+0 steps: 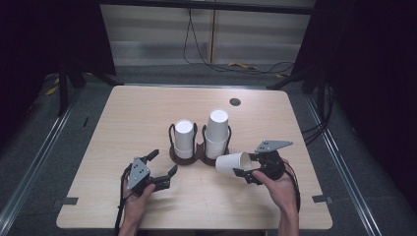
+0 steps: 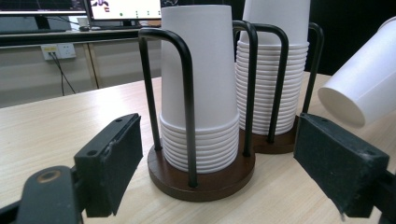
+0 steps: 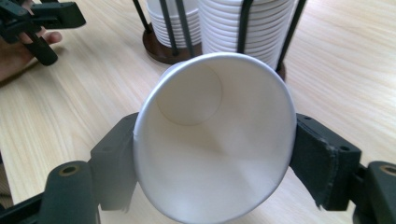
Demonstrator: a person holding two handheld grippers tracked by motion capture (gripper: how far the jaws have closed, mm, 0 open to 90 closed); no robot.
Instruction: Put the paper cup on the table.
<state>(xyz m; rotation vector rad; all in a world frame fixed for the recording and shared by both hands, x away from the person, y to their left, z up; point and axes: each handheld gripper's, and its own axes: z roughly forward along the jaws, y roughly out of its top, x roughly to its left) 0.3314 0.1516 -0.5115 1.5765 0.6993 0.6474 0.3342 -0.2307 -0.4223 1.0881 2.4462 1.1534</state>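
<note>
- The right gripper was clamped on a single white paper cup, one jaw pressing each side of the cup near its rim.
- The cup lay tilted on its side above the table, its open mouth facing the gripper, just beside the right stack of cups.
- The left gripper stood wide open with nothing between its jaws, pointing at the left stack of cups but apart from it.
- Both stacks stood upside down in a double wire holder with brown round bases, near the table's middle.
</note>
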